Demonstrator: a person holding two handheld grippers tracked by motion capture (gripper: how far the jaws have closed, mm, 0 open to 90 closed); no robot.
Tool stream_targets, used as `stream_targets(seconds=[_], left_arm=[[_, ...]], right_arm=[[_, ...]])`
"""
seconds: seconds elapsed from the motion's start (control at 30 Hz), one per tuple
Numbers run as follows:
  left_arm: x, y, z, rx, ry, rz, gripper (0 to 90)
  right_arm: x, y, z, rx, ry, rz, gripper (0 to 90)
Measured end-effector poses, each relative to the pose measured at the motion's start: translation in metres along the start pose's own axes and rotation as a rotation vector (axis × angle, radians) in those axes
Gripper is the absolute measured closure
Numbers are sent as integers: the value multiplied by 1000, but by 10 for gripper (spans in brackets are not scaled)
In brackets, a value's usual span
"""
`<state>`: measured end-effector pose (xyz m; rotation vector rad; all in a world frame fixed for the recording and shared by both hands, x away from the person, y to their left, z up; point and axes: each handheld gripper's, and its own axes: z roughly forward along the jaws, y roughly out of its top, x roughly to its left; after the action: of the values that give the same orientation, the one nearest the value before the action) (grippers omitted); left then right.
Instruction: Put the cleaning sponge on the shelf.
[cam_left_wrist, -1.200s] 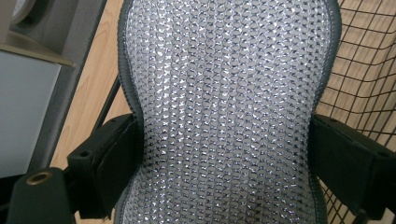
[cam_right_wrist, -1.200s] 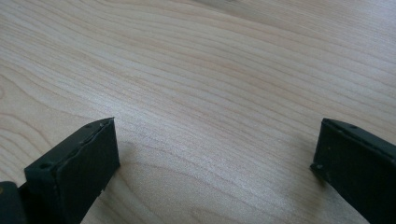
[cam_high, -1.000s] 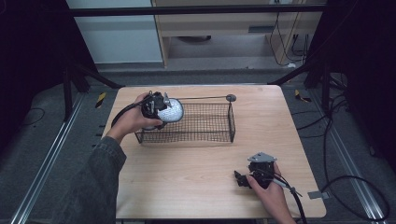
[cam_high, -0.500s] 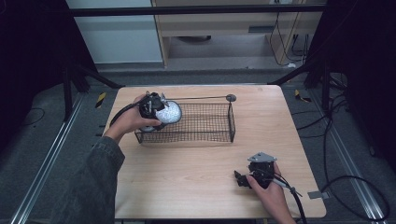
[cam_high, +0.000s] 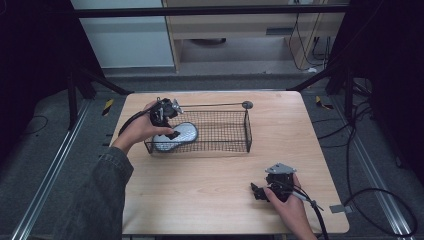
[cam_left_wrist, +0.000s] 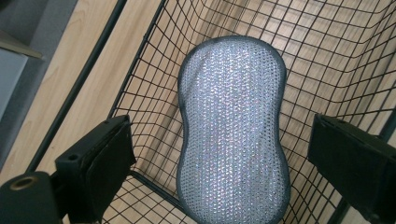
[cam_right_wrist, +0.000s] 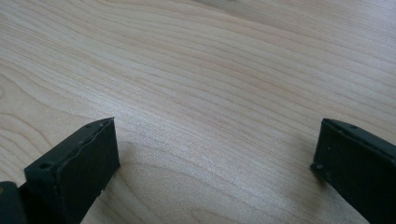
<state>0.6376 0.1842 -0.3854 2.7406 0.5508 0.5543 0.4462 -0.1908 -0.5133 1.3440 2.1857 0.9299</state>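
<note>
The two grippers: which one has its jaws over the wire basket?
The left gripper, open above the silver scrubbing pad in the basket. The right gripper lies over bare table.

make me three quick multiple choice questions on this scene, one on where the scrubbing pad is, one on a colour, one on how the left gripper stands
1. Where is the scrubbing pad?
A. inside the wire basket
B. on the bare table beside the basket
C. between the right gripper's jaws

2. What colour is the basket's wire?
A. white
B. black
C. red

3. How does the left gripper stand?
A. shut on the pad
B. shut on the basket's rim
C. open, jaws apart on either side of the pad

Answers:
1 A, the left gripper view shows the pad lying within the mesh walls.
2 B, the mesh is dark black against the pale wooden table.
3 C, both jaws stand clear of the pad, with a gap on each side.
</note>
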Motion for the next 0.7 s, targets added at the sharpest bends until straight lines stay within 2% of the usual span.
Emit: stream_targets(seconds=[0.37, 0.47, 0.57, 0.7], left_arm=[[-4, -1, -21, -71, 4, -60, 67], [-7, -2, -24, -81, 9, -82, 62], [-12, -4, -26, -111, 1, -122, 58], [-20, -7, -31, -134, 7, -137, 50]], right_arm=[[0, 0, 0, 0, 0, 0, 3], [0, 0, 0, 0, 0, 0, 3], [0, 0, 0, -2, -2, -6, 4], [0, 0, 0, -1, 0, 0, 3]])
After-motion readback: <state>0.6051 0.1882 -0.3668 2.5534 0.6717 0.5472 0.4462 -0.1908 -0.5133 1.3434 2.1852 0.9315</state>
